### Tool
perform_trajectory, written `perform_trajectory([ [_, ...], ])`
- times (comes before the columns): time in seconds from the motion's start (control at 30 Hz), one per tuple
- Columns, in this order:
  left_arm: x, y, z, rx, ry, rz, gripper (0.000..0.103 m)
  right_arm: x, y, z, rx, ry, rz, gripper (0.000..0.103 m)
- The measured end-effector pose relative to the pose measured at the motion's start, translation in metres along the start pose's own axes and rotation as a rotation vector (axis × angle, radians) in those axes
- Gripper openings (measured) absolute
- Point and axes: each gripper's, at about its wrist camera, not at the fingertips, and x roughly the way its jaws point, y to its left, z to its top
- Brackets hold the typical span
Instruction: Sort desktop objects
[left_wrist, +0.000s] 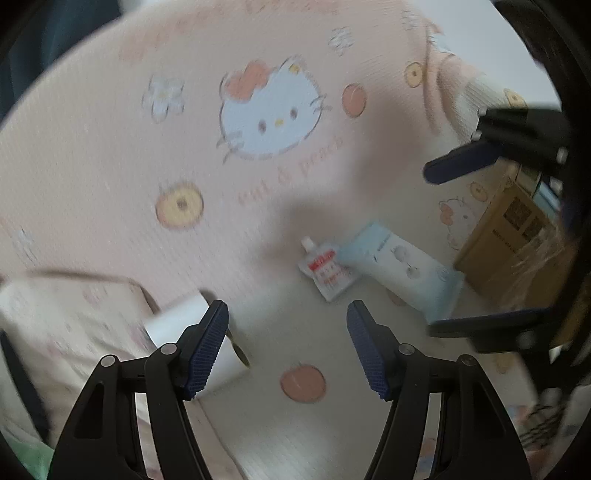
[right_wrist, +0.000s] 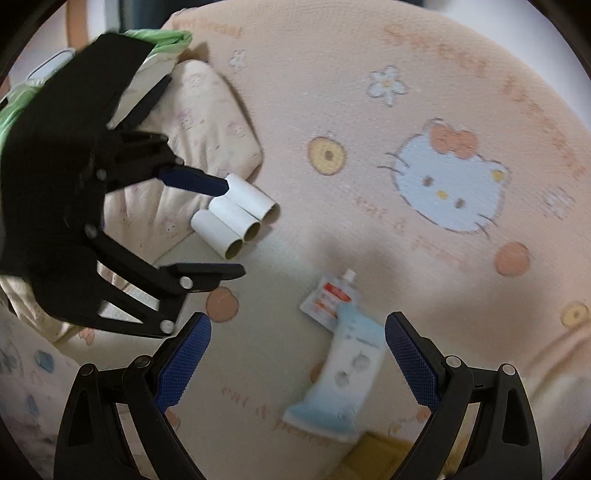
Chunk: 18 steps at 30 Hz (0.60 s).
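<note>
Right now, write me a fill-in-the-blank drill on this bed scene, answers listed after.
1. The white cardboard tubes number ____.
2. The spout pouch lies partly under the pale ____ wipes pack.
3. Both the left gripper and right gripper are ____.
4. The cartoon cat wears an orange ____.

Answers: three; blue; open; bow
</note>
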Motion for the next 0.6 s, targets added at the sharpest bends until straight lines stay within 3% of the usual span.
perform_trajectory([
  [0.1,0.015,0.030,-0.007,-0.079,0.093,-0.025,0.071,0.022,-0.001,0.002,0.008,-0.021,0.019,0.095],
  [0.17,0.023,0.047,-0.019,-0.142,0.128,0.004,0.071,0.040,-0.004,0.006,0.047,-0.009,0.054,0.095],
  [0.3,0.046,0.081,-0.050,-0.323,0.224,-0.022,0.071,0.066,0.001,0.014,0.137,0.056,0.125,0.095],
  [0.4,0.056,0.100,-0.072,-0.427,0.262,-0.064,0.071,0.079,0.018,0.017,0.091,0.100,0.151,0.095],
  [0.6,0.066,0.119,-0.091,-0.361,0.223,-0.018,0.070,0.104,0.046,0.015,-0.018,0.131,0.177,0.095],
])
